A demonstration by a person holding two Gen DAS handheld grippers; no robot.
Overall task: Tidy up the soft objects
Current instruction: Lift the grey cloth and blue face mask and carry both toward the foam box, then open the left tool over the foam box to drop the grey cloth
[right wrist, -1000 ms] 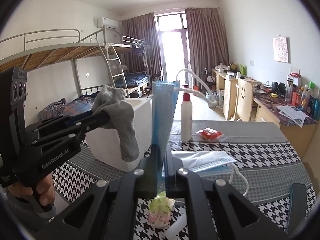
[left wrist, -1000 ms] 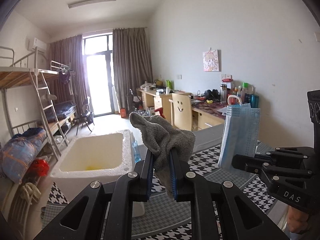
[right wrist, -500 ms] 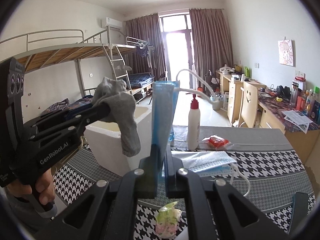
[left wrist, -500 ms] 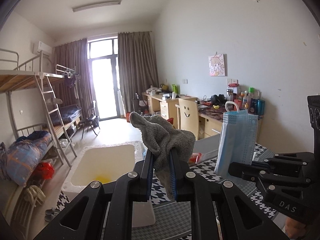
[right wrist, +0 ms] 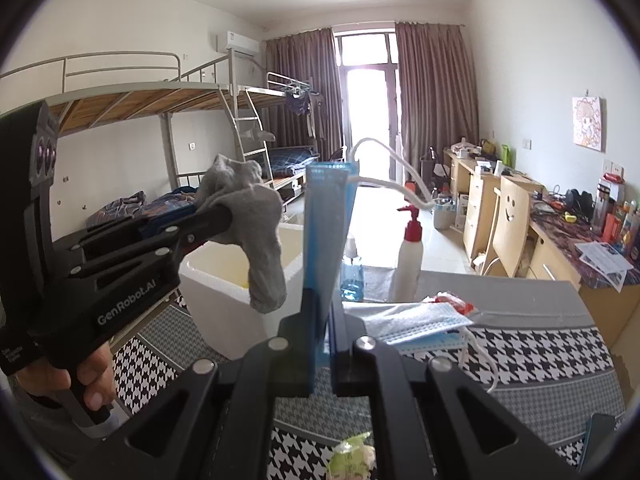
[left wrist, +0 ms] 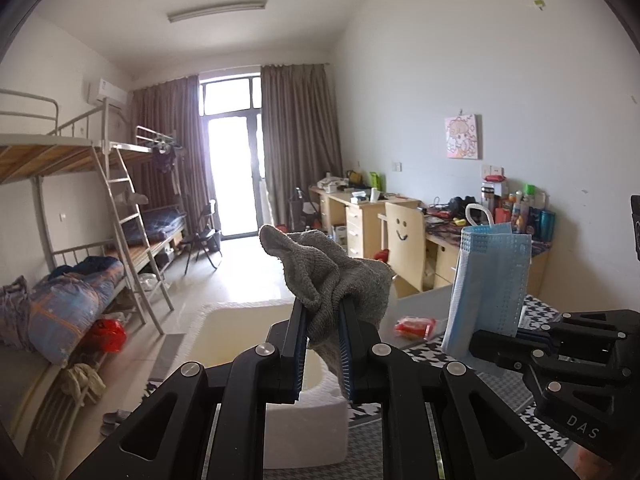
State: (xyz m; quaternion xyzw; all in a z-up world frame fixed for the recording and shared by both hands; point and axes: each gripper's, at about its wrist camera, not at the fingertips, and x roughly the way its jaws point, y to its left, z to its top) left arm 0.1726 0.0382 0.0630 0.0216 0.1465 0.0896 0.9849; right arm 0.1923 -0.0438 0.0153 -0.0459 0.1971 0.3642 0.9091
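Observation:
My left gripper (left wrist: pixel 323 312) is shut on a grey sock (left wrist: pixel 332 268) and holds it above the white foam box (left wrist: pixel 240 332). In the right wrist view the left gripper (right wrist: pixel 224 220) shows at the left with the sock (right wrist: pixel 256 240) hanging over the box (right wrist: pixel 224 280). My right gripper (right wrist: pixel 326 304) is shut on a folded blue face mask (right wrist: pixel 326 232), held upright above the table. The mask also shows in the left wrist view (left wrist: pixel 488 288), clamped in the right gripper (left wrist: pixel 476 344), to the right of the sock.
The table has a black-and-white houndstooth cloth (right wrist: pixel 540 360). On it lie more face masks (right wrist: pixel 416 320), a red packet (right wrist: pixel 452 300), a white bottle with a red pump (right wrist: pixel 410 256), a blue bottle (right wrist: pixel 352 276) and a green-wrapped item (right wrist: pixel 352 456). Desks and a bunk bed stand behind.
Both grippers have risen and moved forward with their loads. The sock now hangs over the foam box opening, and the box sits lower and closer in both views.

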